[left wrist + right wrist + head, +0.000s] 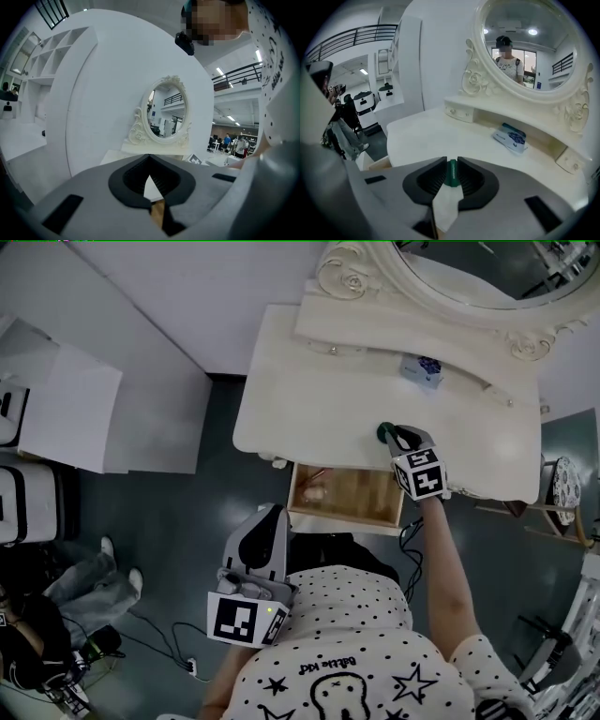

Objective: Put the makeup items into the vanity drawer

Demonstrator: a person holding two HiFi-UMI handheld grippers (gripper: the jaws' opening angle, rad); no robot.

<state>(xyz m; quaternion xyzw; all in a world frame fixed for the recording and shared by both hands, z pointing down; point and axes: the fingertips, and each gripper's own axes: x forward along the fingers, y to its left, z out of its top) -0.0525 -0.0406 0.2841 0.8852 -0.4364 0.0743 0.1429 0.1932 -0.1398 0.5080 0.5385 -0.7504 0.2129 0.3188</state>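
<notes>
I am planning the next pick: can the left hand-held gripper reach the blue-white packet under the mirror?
Probably yes: the left hand-held gripper is empty and the packet lies uncovered, though the right hand-held gripper stands near the path.

Head view overhead; gripper views facing vanity

Cream-white vanity tabletop: smooth, painted, satin. Pale open wooden drawer: bare matt grain. Slim dark-green makeup item: smooth plastic. Right gripper: matt grey shell, ribbed black pads.
</notes>
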